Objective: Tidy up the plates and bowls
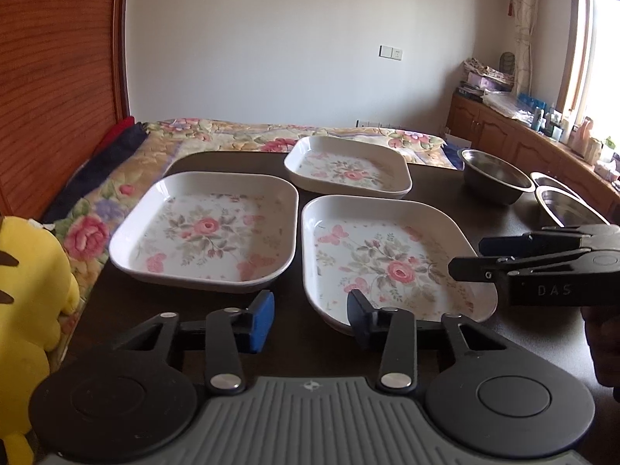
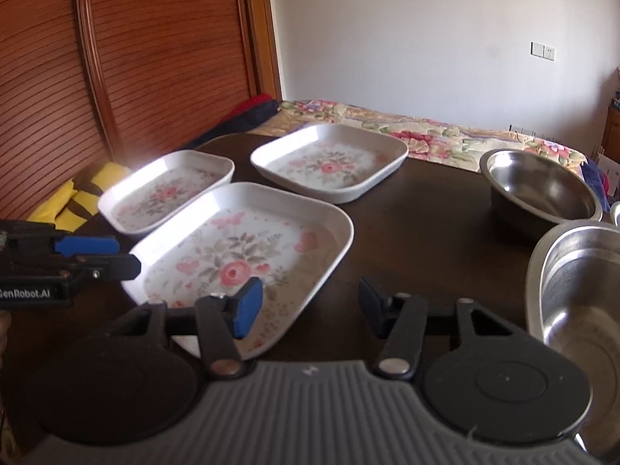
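Three white rectangular plates with pink rose prints lie on the dark table (image 1: pixel 294 352): a left plate (image 1: pixel 205 232), a far plate (image 1: pixel 348 168) and a near plate (image 1: pixel 387 263). Two steel bowls (image 1: pixel 496 180) (image 1: pixel 562 205) stand at the right. My left gripper (image 1: pixel 310 321) is open and empty, its right finger over the near plate's front rim. In the right wrist view my right gripper (image 2: pixel 306 306) is open and empty, its left finger above the near plate (image 2: pixel 248 255). Beside it are a steel bowl (image 2: pixel 581 290) and a farther one (image 2: pixel 542 190).
A yellow plush toy (image 1: pixel 31 310) sits off the table's left edge. A bed with a floral quilt (image 1: pixel 232 135) lies behind the table, and a wooden slatted wardrobe (image 2: pixel 135 58) stands on the left. A cluttered wooden cabinet (image 1: pixel 523 131) runs under the window at the right.
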Demonstrator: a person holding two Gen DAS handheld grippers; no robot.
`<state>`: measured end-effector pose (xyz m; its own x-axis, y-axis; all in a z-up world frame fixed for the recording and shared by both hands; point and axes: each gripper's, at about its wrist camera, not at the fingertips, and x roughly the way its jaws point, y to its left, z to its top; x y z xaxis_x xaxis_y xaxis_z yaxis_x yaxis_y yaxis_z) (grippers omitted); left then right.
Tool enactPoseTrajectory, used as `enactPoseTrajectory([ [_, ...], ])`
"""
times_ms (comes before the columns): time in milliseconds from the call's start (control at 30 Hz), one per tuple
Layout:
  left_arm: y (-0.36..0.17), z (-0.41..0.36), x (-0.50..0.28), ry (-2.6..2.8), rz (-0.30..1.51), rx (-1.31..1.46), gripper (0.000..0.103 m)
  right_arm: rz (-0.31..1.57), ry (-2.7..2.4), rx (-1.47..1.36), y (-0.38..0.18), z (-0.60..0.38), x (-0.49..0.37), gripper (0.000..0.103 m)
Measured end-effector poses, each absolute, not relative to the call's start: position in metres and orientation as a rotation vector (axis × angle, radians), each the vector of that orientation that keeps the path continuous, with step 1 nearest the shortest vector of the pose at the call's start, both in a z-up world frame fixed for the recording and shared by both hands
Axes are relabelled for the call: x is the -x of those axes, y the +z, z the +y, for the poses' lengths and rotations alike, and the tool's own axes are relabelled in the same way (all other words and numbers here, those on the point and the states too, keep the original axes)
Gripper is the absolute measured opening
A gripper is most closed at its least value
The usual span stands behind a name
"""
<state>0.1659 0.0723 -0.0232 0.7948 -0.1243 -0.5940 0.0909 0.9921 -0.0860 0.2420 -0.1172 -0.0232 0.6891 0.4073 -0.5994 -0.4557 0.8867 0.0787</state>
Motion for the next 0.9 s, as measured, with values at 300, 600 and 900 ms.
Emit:
enactPoseTrajectory([
  [300,-0.026,0.072,-0.177,-0.143,0.676,0.075,0.038,0.669,0.480,0.113,-0.026,-0.114,-0.247,0.034],
  [600,-0.027,0.071,-0.183,-0.166,0.692,0.085,0.026,0.664,0.500,0.117,-0.026,-0.115,-0.247,0.029],
  [900,-0.030,0.070,-0.189,-0.155,0.701,0.094,0.023,0.663,0.505,0.097,-0.027,-0.118,-0.248,0.028],
])
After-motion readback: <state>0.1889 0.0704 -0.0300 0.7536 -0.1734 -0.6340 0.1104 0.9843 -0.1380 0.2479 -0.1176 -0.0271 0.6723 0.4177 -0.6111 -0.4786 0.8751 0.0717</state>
